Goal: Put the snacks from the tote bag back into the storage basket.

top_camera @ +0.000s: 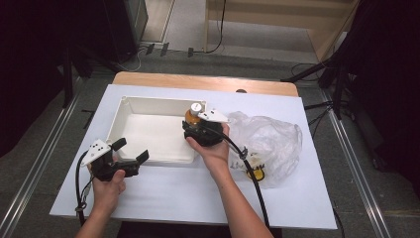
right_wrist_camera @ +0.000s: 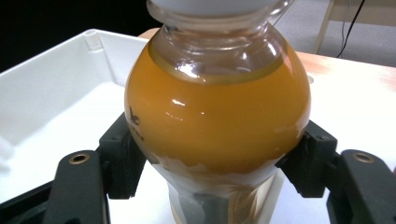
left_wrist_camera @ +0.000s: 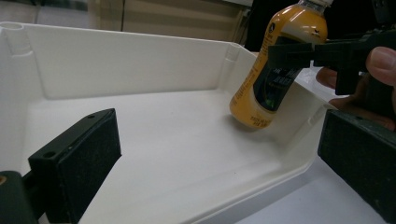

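Tray (top_camera: 148,130) sits white on the surface (top_camera: 163,188) in the high view; the bottle (top_camera: 194,110) stands at its right edge, gripped by the right gripper (top_camera: 198,130), a clear bag (top_camera: 270,144) to the right. Left gripper (top_camera: 130,151) rests at the tray's near-left corner, fingers spread.

Left gripper view: the bottle (left_wrist_camera: 280,65) leans inside the tray (left_wrist_camera: 116,60), its base at the right wall.

Right gripper view: fingers (right_wrist_camera: 122,158) clamp the bottle (right_wrist_camera: 217,112).

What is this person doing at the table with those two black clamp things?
A person holds a two-jaw gripper in each hand. The right gripper is clamped on a clear plastic bottle of orange drink, tilted over the right end of the white plastic tray. The left gripper waits open at the tray's near edge. A crumpled clear plastic bag lies to the right.
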Action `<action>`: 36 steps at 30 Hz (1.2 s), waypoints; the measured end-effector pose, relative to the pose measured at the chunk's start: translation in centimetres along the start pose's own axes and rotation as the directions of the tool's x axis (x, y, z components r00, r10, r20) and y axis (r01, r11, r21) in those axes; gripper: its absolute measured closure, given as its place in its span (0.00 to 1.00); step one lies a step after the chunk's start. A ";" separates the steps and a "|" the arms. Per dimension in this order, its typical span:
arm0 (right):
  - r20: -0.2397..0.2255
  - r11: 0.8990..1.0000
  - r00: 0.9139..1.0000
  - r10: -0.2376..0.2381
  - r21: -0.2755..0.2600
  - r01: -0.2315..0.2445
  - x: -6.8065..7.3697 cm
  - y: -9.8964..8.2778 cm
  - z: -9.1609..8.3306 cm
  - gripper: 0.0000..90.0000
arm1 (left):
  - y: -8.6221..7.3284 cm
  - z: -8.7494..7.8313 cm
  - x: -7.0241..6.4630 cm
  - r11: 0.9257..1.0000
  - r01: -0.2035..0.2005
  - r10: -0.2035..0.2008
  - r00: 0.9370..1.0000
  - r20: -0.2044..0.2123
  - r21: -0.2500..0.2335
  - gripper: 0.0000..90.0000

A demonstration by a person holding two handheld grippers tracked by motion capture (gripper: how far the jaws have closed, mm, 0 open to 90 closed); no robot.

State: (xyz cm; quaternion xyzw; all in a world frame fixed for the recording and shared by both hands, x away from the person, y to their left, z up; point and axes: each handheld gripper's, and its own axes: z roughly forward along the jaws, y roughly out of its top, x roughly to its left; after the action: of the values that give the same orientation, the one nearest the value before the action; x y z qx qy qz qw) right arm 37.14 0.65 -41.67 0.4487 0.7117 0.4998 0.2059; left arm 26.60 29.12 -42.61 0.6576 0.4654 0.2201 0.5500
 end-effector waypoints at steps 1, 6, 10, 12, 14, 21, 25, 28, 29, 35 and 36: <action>0.000 1.000 1.000 0.001 0.001 -0.001 0.0 -0.1 0.0 0.36 | 0.0 0.0 0.0 1.000 0.000 0.000 1.000 0.000 0.000 0.00; 0.000 1.000 1.000 -0.004 0.014 0.004 0.0 -0.5 0.2 0.36 | 0.0 0.0 0.0 1.000 -0.004 0.004 1.000 -0.001 0.003 0.00; 0.004 1.000 1.000 -0.007 0.023 0.007 0.0 -0.9 0.4 0.36 | -0.1 0.1 0.0 1.000 -0.004 0.004 1.000 -0.002 0.005 0.00; 0.004 1.000 1.000 -0.016 0.020 0.016 0.1 -1.0 0.4 0.36 | -0.1 0.0 0.0 1.000 -0.002 0.002 1.000 -0.003 0.004 0.00; 0.004 1.000 1.000 -0.016 0.021 0.016 0.1 -1.0 0.4 0.36 | -0.1 0.1 0.0 1.000 -0.001 0.001 1.000 -0.002 0.003 0.00; -0.015 0.999 0.999 -0.033 0.011 0.033 0.2 -0.8 0.1 0.32 | -0.1 0.1 0.0 1.000 0.000 0.000 1.000 0.001 0.004 0.00; -0.017 0.999 0.999 -0.042 0.001 0.042 0.0 -0.5 -0.4 0.30 | -0.1 0.2 -0.1 1.000 -0.001 0.001 1.000 0.003 0.005 0.00; -0.029 0.999 0.999 -0.044 0.002 0.044 0.0 -0.3 -0.7 0.28 | -0.2 0.2 -0.2 1.000 0.001 -0.001 1.000 0.004 0.007 0.00; -0.036 0.999 0.999 -0.041 0.001 0.041 -0.1 -0.3 -0.8 0.27 | -0.2 0.3 -0.2 1.000 0.001 -0.001 1.000 0.006 0.008 0.00; -0.067 0.998 0.997 -0.046 -0.037 0.044 -0.1 0.1 -2.0 0.25 | -0.3 0.4 -0.3 1.000 0.002 -0.002 1.000 0.010 0.013 0.00; -0.069 0.999 0.997 -0.032 -0.045 0.029 -0.3 0.2 -2.3 0.24 | -0.3 0.4 -0.3 1.000 0.001 -0.001 1.000 0.009 0.014 0.00</action>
State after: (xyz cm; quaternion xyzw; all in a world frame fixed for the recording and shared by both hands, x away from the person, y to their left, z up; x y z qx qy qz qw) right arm 35.69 -0.74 -40.57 0.4151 0.7140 0.5277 0.1984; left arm 26.70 28.65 -42.95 0.6623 0.4647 0.2136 0.5475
